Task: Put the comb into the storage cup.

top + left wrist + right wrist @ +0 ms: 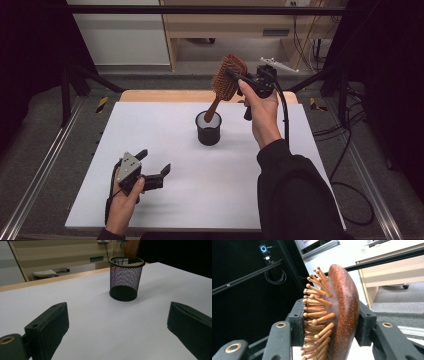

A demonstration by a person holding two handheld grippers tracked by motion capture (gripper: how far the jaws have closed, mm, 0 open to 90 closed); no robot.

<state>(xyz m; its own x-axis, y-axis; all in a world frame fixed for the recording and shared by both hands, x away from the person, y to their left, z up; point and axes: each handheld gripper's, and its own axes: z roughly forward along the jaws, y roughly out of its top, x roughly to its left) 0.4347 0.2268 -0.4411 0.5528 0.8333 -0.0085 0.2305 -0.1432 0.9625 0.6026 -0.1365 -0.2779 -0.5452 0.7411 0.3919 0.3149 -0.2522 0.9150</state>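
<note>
While the left gripper (156,161) rests spread, right fingers (297,322) pinch the hairbrush (342,312) head (bristles against one).

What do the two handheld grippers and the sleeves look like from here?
Both grippers are black with blocky rubber-like jaws and brass-coloured pivot rings. The left gripper carries a grey three-cornered plate with small dots; the right gripper trails a thick black cable. The right arm wears a black sleeve.

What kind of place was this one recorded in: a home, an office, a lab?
Most likely a lab or workshop bay set up for recording. A plain white table stands inside a black metal frame with dark curtains at the sides, loose cables trail over the grey floor, and a wooden bench stands behind.
</note>
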